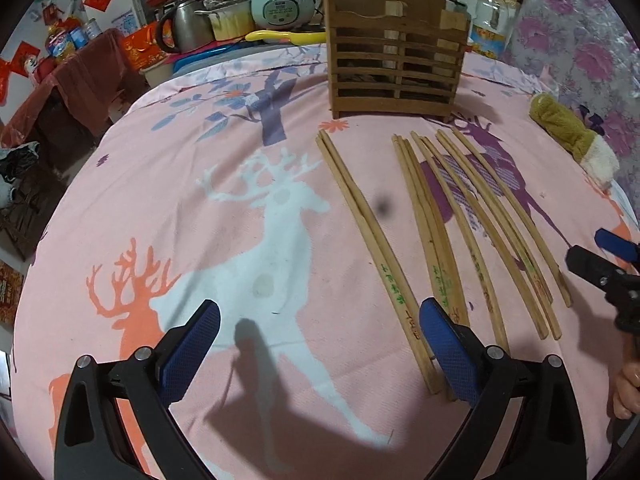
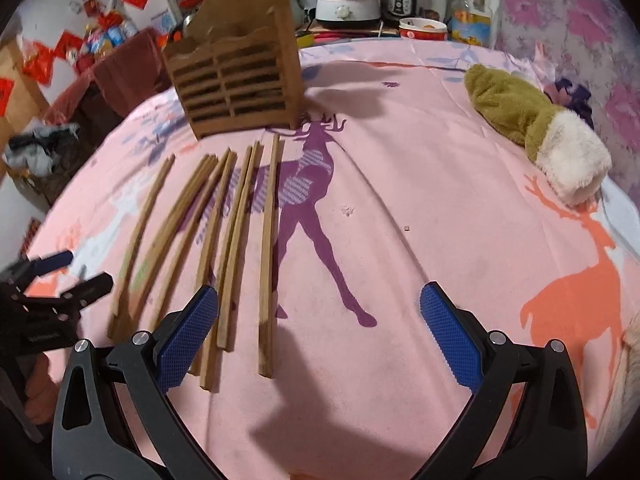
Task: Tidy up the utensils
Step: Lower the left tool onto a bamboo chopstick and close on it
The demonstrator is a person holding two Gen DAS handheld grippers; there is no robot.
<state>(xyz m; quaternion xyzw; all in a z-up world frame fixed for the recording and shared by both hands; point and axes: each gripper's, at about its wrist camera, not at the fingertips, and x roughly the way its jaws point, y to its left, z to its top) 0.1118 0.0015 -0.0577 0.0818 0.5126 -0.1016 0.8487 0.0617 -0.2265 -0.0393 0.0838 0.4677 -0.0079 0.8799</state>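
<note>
Several wooden chopsticks (image 1: pixel 440 216) lie side by side on the pink deer-print cloth (image 1: pixel 200 160), pointing toward a slatted wooden utensil holder (image 1: pixel 396 60) at the back. They also show in the right wrist view (image 2: pixel 224 232), in front of the holder (image 2: pixel 236 80). My left gripper (image 1: pixel 320 344) is open and empty, low over the cloth just left of the chopsticks' near ends. My right gripper (image 2: pixel 320 336) is open and empty, just right of the chopsticks; it shows at the right edge of the left wrist view (image 1: pixel 604 264).
A plush olive and white toy (image 2: pixel 536 128) lies at the right on the cloth. A cluttered table with a rice cooker (image 1: pixel 280 0), kettle and bottles stands behind. A floral cover (image 1: pixel 580 40) rises at the right. The left gripper shows in the right wrist view (image 2: pixel 52 276).
</note>
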